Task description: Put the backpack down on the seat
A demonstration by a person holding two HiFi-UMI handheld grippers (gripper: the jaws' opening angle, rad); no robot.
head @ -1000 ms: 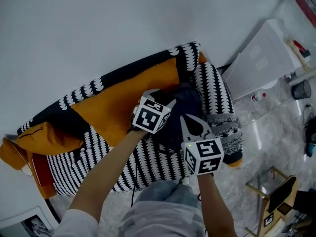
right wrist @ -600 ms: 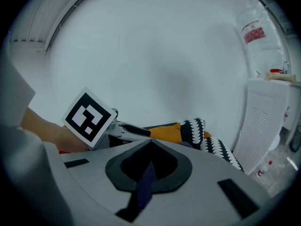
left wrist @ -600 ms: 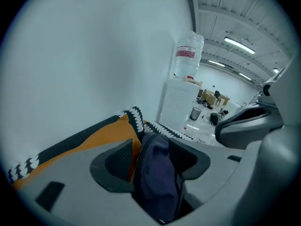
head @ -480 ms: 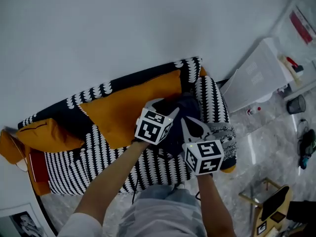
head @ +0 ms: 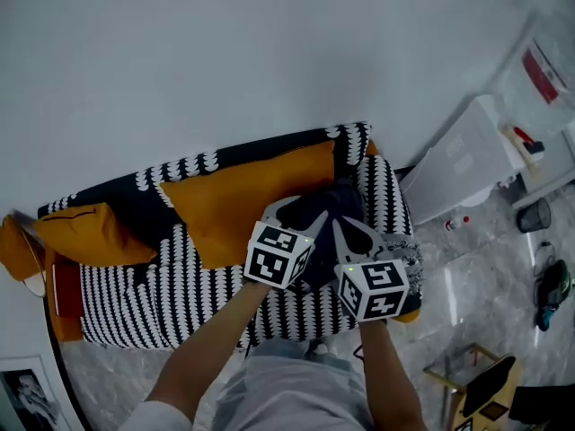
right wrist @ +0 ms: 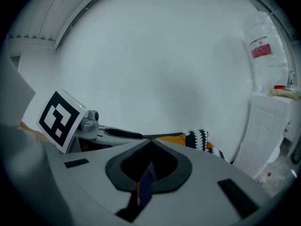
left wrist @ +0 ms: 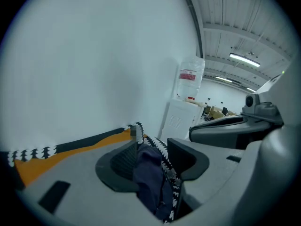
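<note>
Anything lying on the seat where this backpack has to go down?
Nothing visible does. The backpack is over the right end of the seat, between the orange cushion and the armrest; the patch directly under it is hidden.

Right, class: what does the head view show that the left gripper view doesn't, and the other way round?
Only the head view: the person's forearms and a bin. Only the left gripper view: ceiling lights, and the left gripper's jaws apart, having just closed slightly, with the backpack's dark fabric between them, unclamped. Both: backpack, patterned sofa, white cabinet.
</note>
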